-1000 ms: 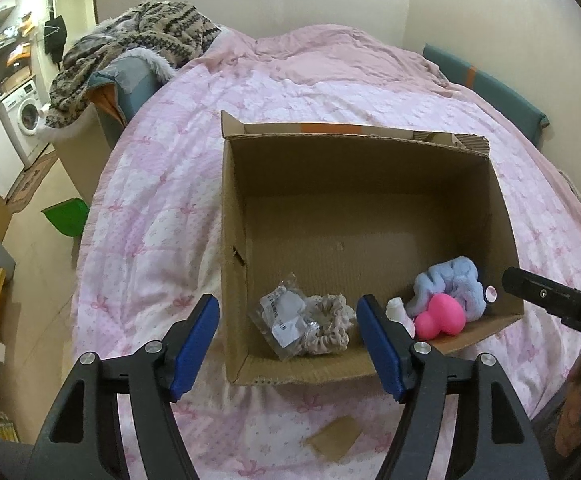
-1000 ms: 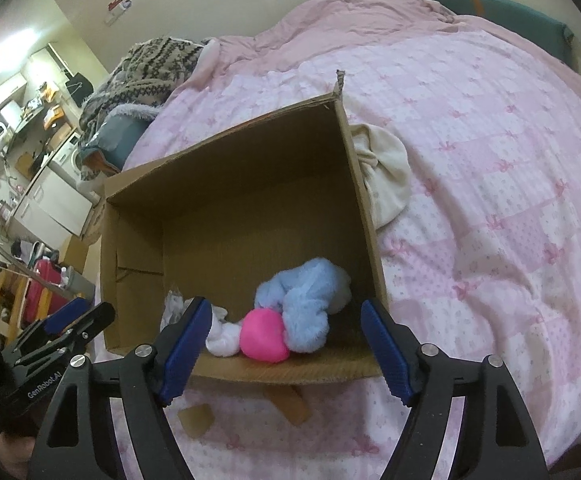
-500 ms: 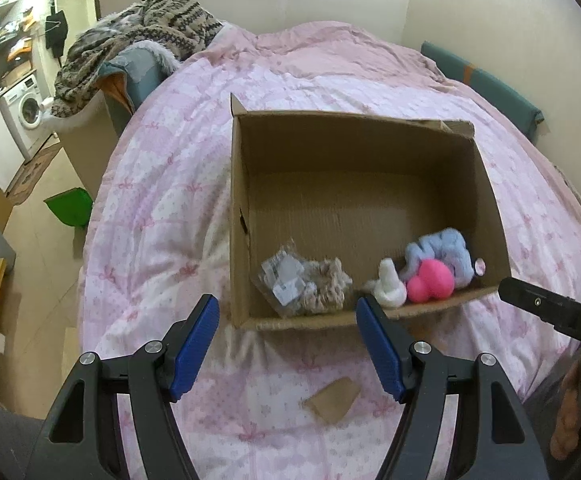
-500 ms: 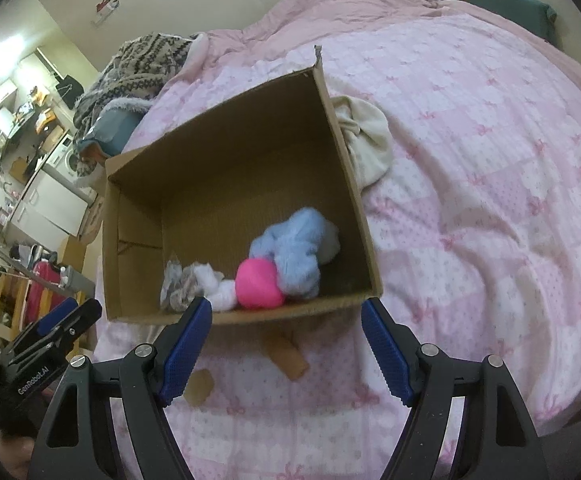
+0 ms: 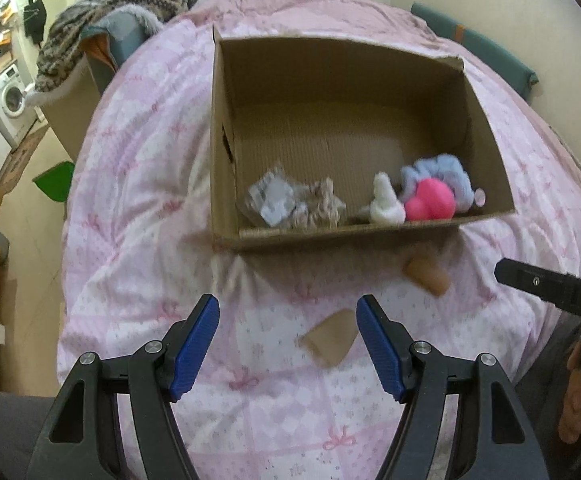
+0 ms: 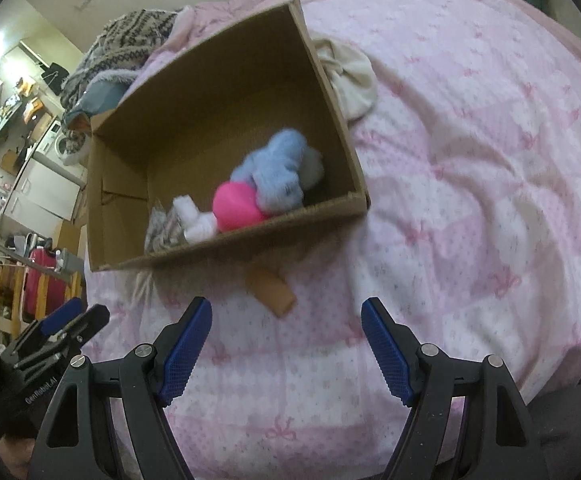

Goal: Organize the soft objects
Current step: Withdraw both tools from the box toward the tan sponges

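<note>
An open cardboard box [image 5: 338, 92] [image 6: 218, 104] sits on a pink bed. Along its near wall lie a clear bag with a beige scrunchie [image 5: 294, 204], a small white item [image 5: 384, 206] [image 6: 194, 220], a pink ball [image 5: 430, 200] [image 6: 236, 206] and a fluffy blue piece [image 5: 438, 172] [image 6: 278, 172]. My left gripper [image 5: 286, 344] is open and empty, well back from the box. My right gripper [image 6: 286, 344] is open and empty, also back from the box. A cream cloth [image 6: 350, 76] lies outside the box's right wall.
Two brown cardboard scraps [image 5: 330, 342] [image 5: 426, 276] lie on the pink quilt [image 5: 138, 216] in front of the box; one shows in the right wrist view [image 6: 270, 290]. A patterned blanket [image 5: 130, 4] is heaped at the far left. The bed's left edge drops to the floor.
Both grippers have pulled back and up from the box, which now looks smaller and farther. The cardboard scraps in front of it have come into view. Both stay open.
</note>
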{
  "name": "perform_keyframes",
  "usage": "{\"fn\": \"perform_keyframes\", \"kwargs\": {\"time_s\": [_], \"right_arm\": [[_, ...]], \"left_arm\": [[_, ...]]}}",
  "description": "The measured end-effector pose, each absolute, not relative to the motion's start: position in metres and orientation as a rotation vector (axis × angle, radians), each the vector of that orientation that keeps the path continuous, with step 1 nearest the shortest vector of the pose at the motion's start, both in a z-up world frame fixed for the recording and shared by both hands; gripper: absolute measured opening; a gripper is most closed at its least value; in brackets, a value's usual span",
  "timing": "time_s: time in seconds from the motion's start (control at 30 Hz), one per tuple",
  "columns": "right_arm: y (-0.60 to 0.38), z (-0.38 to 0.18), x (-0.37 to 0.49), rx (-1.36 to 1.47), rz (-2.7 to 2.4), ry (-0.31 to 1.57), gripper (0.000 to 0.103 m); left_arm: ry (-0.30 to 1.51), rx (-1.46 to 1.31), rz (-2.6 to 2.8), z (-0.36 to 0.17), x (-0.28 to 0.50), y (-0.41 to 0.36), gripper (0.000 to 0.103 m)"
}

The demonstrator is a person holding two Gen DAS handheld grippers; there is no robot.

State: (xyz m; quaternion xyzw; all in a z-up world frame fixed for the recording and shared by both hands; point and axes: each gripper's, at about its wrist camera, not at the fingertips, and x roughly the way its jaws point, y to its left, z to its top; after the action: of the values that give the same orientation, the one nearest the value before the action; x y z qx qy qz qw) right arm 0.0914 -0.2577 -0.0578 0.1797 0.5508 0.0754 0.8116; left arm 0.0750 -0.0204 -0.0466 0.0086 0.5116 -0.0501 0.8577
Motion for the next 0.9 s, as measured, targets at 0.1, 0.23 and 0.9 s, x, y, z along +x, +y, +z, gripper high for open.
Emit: {"fn": "perform_keyframes", "kwargs": {"time_s": [0.1,0.23,0.9], "right_arm": [[-0.257,-0.066,0.095,0.389,0.146,1.209,0.081],[-0.257,-0.077,0.097,0.388,0.126,1.257,0.081],[-0.263,-0.099,0.108,0.447,0.059,1.323,0.082]], "left_arm": [[1.109,0.007,-0.106,-0.055,0.077,-0.021,0.068],[1.148,0.008,-0.101,-0.065,0.082,-0.024,0.068],[1.362,0.001,-0.154,-0.13,0.109,-0.052,0.041]]}}
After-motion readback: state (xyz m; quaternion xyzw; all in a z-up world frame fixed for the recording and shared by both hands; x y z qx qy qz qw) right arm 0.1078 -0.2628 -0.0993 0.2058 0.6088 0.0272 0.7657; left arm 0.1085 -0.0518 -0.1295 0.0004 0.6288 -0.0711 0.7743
